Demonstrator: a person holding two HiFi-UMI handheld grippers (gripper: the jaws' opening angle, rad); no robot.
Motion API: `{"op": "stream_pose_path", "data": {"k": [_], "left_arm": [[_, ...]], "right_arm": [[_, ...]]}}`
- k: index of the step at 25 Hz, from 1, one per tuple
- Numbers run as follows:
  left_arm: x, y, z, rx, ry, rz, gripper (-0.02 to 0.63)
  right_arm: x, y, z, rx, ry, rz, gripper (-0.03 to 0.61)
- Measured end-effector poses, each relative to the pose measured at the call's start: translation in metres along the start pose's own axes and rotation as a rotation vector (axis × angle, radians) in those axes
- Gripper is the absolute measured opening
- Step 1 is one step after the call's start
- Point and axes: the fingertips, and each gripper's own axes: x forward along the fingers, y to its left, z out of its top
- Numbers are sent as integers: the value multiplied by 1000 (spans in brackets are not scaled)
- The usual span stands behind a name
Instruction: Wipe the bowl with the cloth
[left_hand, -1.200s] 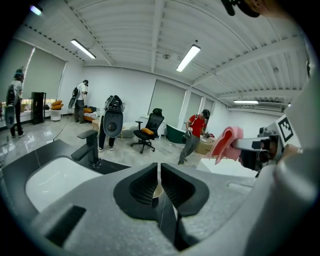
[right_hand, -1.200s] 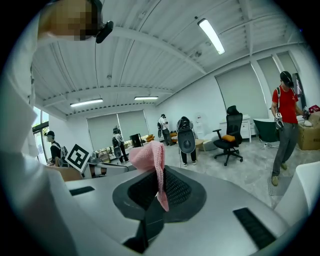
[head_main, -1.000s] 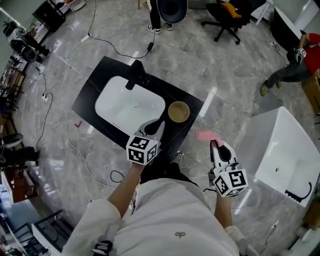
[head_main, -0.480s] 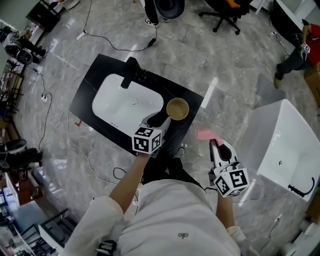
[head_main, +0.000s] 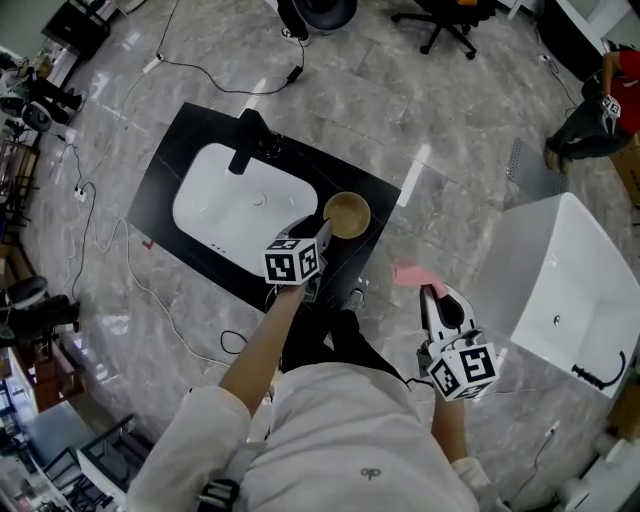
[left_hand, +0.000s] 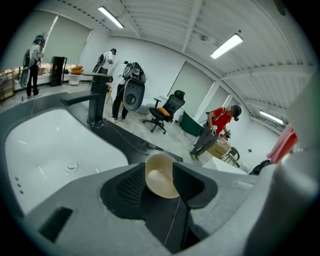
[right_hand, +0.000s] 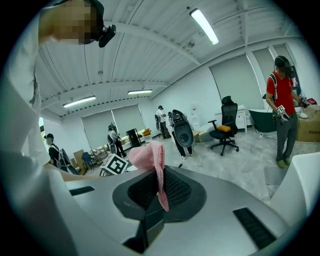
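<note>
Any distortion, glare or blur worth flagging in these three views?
Head view: sharp, with light streaks glaring off the floor. Left gripper view: heavy fisheye, dark round border, bowl sharp, right edge blurred. Right gripper view: same fisheye, pink cloth sharp, mosaic patch top left.

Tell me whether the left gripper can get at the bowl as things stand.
Probably yes. The left gripper's jaws, which have just been opening, stand apart with the bowl framed in the gap just ahead, not gripped. Nothing lies between them on the black counter.

Bright, even light from ceiling tubes (left_hand: 227, 45). Glare streaks on polished floor (head_main: 415, 185). Shadows faint. Gripper views fisheye-bent, corners black, nearest foreground soft.
</note>
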Motion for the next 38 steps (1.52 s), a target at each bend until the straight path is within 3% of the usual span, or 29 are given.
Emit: {"op": "stream_pose_path", "data": {"k": [16, 21, 27, 38], "left_arm": [[50, 29, -29, -295, 8, 56, 163], [50, 29, -28, -318, 0, 67, 85], [58, 34, -33, -303, 47, 76, 42], [42, 22, -18, -283, 20, 56, 37]], "right_arm": [[-2, -16, -5, 9, 43, -25, 17], [-5, -20, -5, 14, 46, -32, 15], [-1, -20, -6, 16, 45, -34, 17], [0, -15, -3, 15, 26, -32, 16]]}}
